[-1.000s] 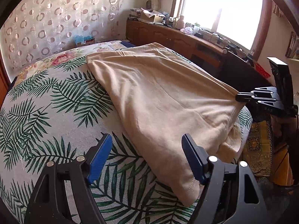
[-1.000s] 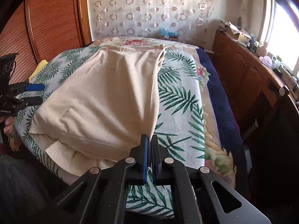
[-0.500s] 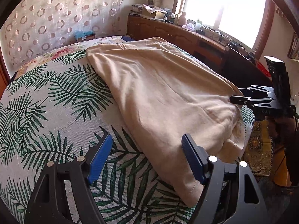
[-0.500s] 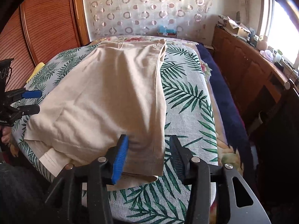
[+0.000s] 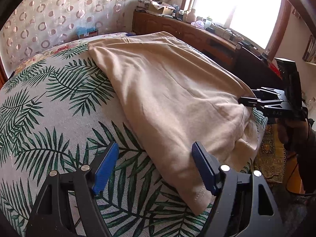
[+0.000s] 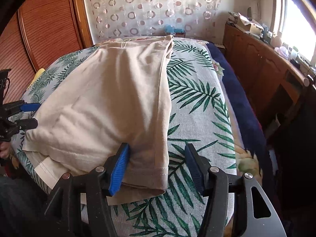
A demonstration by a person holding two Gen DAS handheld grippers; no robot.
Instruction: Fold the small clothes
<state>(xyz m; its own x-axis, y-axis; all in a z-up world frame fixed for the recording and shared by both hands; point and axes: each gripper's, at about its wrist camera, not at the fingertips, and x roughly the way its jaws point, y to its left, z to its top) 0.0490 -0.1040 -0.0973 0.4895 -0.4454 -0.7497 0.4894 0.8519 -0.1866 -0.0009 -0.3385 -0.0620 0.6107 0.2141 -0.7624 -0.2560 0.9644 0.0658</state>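
Beige garment (image 6: 110, 106), palm-print bedspread (image 6: 195, 102), wooden dresser (image 6: 262, 65)

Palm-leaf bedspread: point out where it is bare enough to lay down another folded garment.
The palm-leaf bedspread lies bare in a broad patch between the folded beige cotton garment and the circle-patterned curtain. A narrower bare strip runs between the garment's long edge and the navy blanket. The near edge is crowded: both grippers stand over the garment's corners.
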